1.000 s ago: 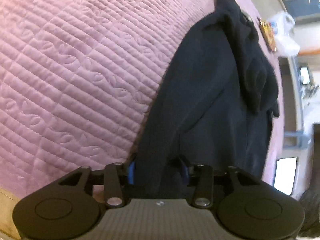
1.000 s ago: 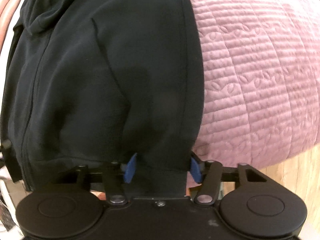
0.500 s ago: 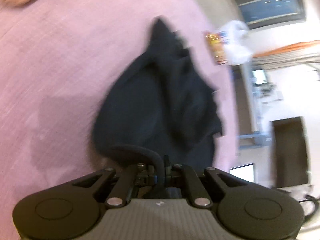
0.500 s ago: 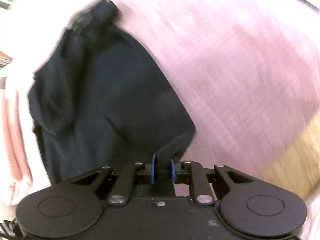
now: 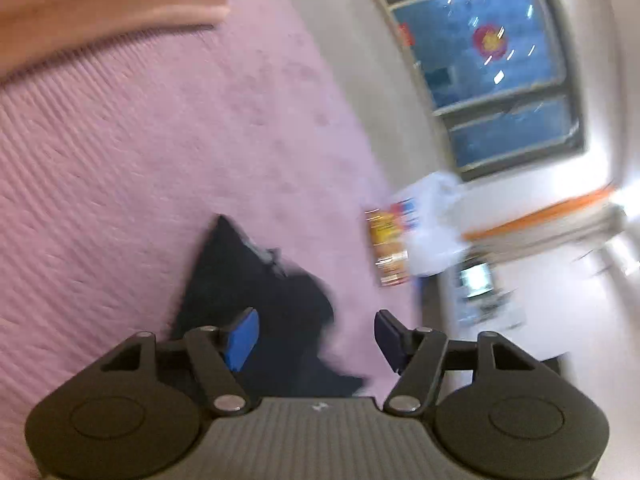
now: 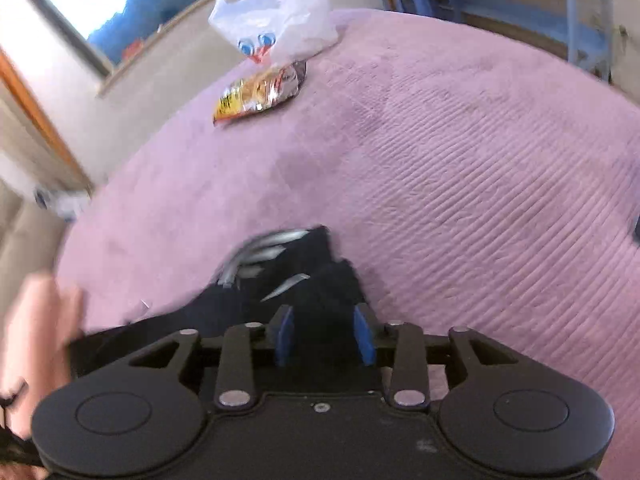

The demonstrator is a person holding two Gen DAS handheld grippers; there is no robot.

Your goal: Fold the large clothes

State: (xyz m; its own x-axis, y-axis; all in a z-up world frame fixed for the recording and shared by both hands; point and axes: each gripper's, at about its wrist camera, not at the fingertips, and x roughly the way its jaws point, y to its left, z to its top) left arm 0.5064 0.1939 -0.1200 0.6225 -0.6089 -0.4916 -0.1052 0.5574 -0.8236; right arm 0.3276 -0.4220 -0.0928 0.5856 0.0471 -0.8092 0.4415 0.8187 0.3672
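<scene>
Dark garment [image 5: 260,292] beyond parted jaws.

We are in a bedroom of a home: a wide bed with a pink quilted cover [image 6: 460,152] fills both views. On it lie a white plastic bag [image 6: 280,16] and a snack packet [image 6: 260,92], and a window [image 5: 496,76] is in the wall behind.
</scene>
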